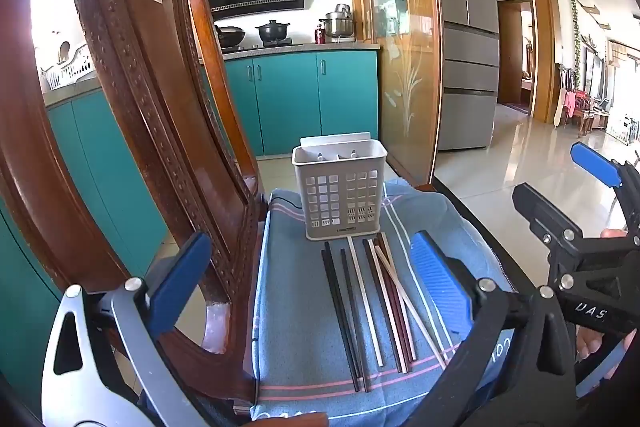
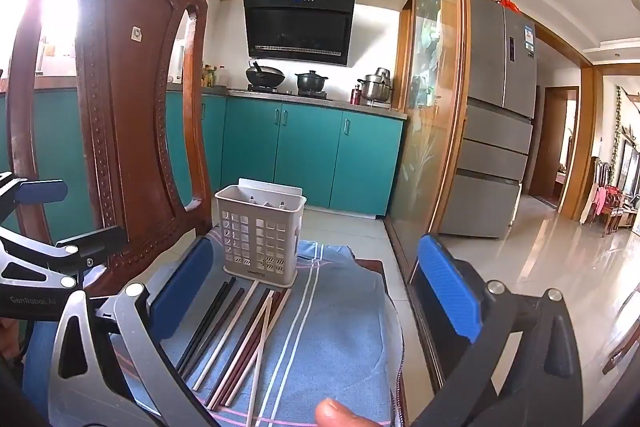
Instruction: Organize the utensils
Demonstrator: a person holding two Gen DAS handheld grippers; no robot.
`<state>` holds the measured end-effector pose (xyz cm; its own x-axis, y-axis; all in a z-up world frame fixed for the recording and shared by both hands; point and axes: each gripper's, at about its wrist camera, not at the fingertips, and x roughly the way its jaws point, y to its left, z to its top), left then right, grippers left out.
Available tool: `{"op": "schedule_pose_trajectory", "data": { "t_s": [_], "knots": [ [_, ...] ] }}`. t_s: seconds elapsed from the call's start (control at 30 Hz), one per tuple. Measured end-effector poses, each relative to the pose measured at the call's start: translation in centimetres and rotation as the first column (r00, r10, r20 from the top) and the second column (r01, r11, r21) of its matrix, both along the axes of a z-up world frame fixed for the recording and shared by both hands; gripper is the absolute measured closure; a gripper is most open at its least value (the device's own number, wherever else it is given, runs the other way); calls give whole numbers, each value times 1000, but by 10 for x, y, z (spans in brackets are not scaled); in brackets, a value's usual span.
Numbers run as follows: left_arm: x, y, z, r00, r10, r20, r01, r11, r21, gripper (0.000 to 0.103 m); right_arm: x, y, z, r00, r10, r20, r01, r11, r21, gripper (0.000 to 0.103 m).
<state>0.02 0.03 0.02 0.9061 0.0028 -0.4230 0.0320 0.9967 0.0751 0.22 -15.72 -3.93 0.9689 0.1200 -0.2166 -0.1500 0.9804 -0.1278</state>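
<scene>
On cloth: chopsticks before holder | chair-back left | both tools released

Chopsticks lie on a blue cloth before a grey holder, between the spread-apart left claw fingers.

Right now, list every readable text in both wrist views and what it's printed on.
"DAS": right gripper body, seen from the left wrist view.
"GenRobot.AI": left gripper body, seen from the right wrist view.
Range hood brand strip and sticker: too small to read.
Fridge door label: blurred.
Utensil caddy base marking: too small.
Partial letters on the left gripper's near arm: cut off, unreadable.
</scene>
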Motion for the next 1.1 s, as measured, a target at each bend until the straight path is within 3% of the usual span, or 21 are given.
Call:
{"op": "schedule_pose_trajectory", "data": {
  "t_s": [1.1],
  "knots": [
    [1,-1,-3,1000,-6,-2,6,1000,5,4,-4,0,3,1000,2,17,-2,1000,7,2]
  ]
}}
